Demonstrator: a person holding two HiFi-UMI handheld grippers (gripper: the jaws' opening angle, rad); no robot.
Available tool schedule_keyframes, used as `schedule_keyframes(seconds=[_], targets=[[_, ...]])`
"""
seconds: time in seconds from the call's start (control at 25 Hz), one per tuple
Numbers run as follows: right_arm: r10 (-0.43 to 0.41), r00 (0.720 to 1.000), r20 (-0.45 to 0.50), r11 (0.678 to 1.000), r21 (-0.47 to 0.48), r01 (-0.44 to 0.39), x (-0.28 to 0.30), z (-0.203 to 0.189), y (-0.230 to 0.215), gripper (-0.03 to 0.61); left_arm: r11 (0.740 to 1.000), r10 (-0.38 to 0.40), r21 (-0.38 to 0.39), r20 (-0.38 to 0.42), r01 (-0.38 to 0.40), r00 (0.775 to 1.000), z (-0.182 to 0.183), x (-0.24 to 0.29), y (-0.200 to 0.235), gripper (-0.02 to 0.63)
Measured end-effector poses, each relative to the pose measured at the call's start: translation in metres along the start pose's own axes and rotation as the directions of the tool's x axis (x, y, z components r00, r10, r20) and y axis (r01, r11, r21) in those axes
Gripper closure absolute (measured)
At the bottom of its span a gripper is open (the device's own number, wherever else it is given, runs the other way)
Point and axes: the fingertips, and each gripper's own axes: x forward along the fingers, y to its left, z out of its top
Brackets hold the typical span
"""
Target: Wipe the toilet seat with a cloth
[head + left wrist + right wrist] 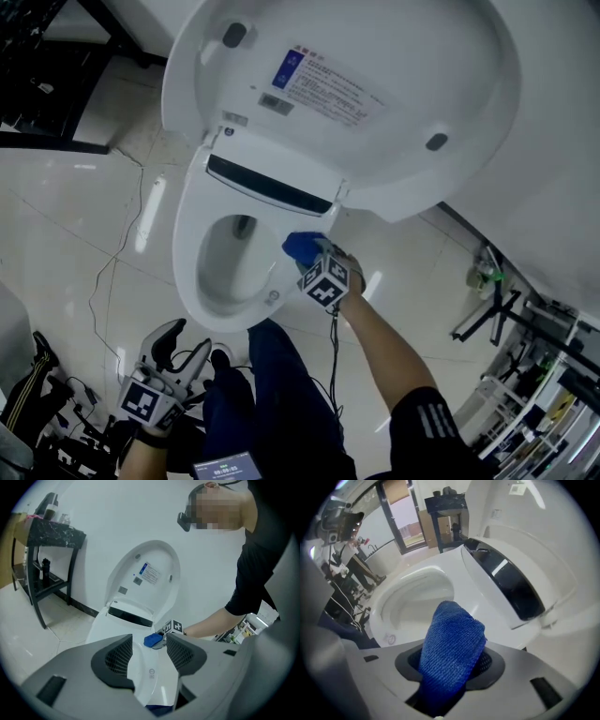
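The right gripper (pixel 314 262) is clamped on a folded blue cloth (pixel 450 653), which sits at the centre of the head view over the right rear of the toilet seat (pixel 192 281), just below the raised lid (pixel 375 84). The left gripper (pixel 149 653) hangs at the lower left of the head view, its jaws apart with nothing between them.

In my judgement the main risk is the grip. Only a short wad of cloth sticks out past the jaws, so pressing down hard could bring bare plastic onto the seat, or work the cloth loose so it drops into the bowl (pixel 230 267). A wide sweep could also knock the lid.

Whether the cloth actually touches the seat cannot be told – its underside is hidden in both views – and the seat's near edge is cut off by the person's leg
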Motion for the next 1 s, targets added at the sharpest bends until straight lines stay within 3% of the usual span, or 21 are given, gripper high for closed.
schedule_keyframes(seconds=[0.12,0.28,0.4,0.6,0.76,0.84,0.92,1.0], targets=[[0.048,0.999,-0.014,0.999,0.009,-0.048,0.003,-0.015,0.039,0.376,1.0,0.0,-0.019,-0.02,-0.001,1.0,-0.009,-0.006,-0.008,0.379],[0.098,0.994,-0.047,0.993,-0.068,-0.101,0.015,-0.021,0.101,0.376,1.0,0.003,-0.005,-0.003,-0.003,1.0,-0.021,-0.016,-0.009,0.379],[0.108,0.992,-0.062,0.988,-0.108,-0.114,0.025,-0.02,0.138,0.376,0.999,0.016,-0.041,-0.035,-0.017,0.999,-0.027,-0.021,-0.016,0.379],[0.155,0.987,-0.047,0.986,-0.055,-0.157,0.039,-0.006,0.179,0.376,0.999,0.019,-0.03,-0.012,-0.019,1.0,-0.039,-0.03,-0.016,0.379],[0.212,0.976,-0.053,0.974,-0.076,-0.215,0.045,-0.001,0.207,0.376,0.999,0.018,-0.042,-0.025,-0.019,1.0,-0.04,-0.031,-0.024,0.379],[0.217,0.975,-0.038,0.975,-0.033,-0.218,0.045,0.001,0.207,0.376,0.999,0.018,-0.036,-0.015,-0.018,1.0,-0.038,-0.033,-0.025,0.379],[0.216,0.976,0.03,0.973,0.077,-0.217,0.036,0.012,0.198,0.376,1.0,0.019,-0.022,-0.009,-0.019,1.0,-0.035,-0.037,-0.025,0.379],[0.209,0.969,0.13,0.95,0.208,-0.232,0.017,0.027,0.184,0.376,1.0,0.017,-0.003,0.005,-0.017,1.0,-0.031,-0.041,-0.026,0.379]])
